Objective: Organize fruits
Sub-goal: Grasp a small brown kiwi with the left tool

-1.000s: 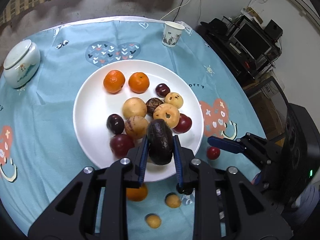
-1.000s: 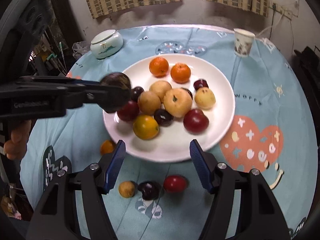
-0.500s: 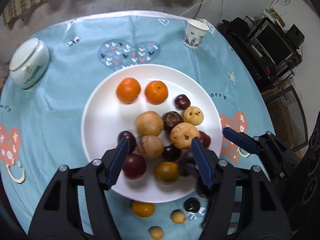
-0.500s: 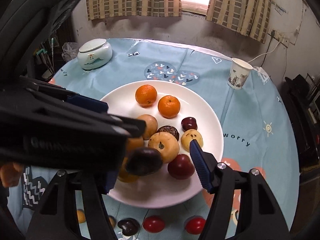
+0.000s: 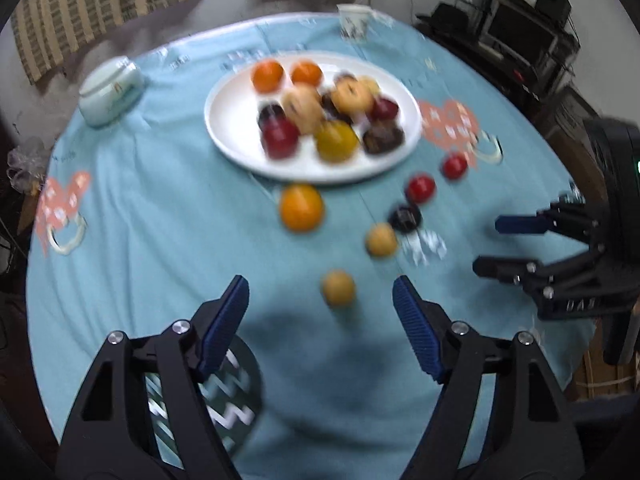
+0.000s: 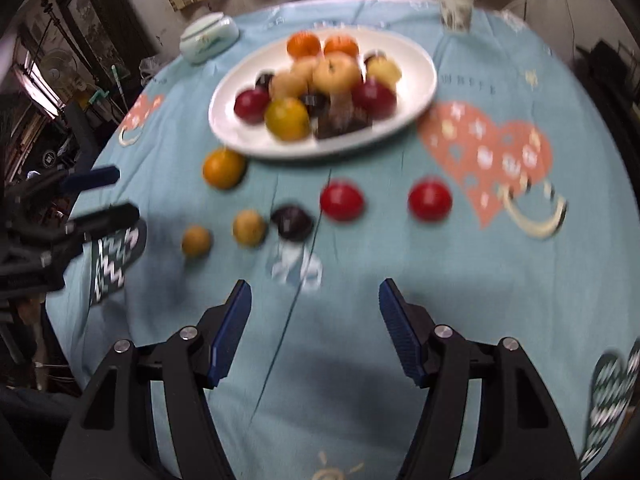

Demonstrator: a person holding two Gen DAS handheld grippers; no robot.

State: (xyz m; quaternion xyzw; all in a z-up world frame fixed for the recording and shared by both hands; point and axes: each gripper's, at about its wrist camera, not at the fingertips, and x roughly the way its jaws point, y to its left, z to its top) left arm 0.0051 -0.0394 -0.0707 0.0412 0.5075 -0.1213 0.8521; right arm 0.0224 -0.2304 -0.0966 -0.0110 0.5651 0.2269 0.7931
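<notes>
A white plate holds several fruits, among them two oranges, red plums and a dark passion fruit. Loose on the blue cloth lie an orange, two red fruits, a dark fruit and two small yellow fruits. My left gripper is open and empty, near the front yellow fruit. My right gripper is open and empty, back from the loose fruits. Both views are blurred.
A pale lidded jar stands at the back left. A paper cup stands at the far edge. Dark shelves with electronics stand beyond the table's right side.
My left gripper let go of the dark passion fruit onto the plate and opened. Both grippers pulled back from the plate toward the table's near edge.
</notes>
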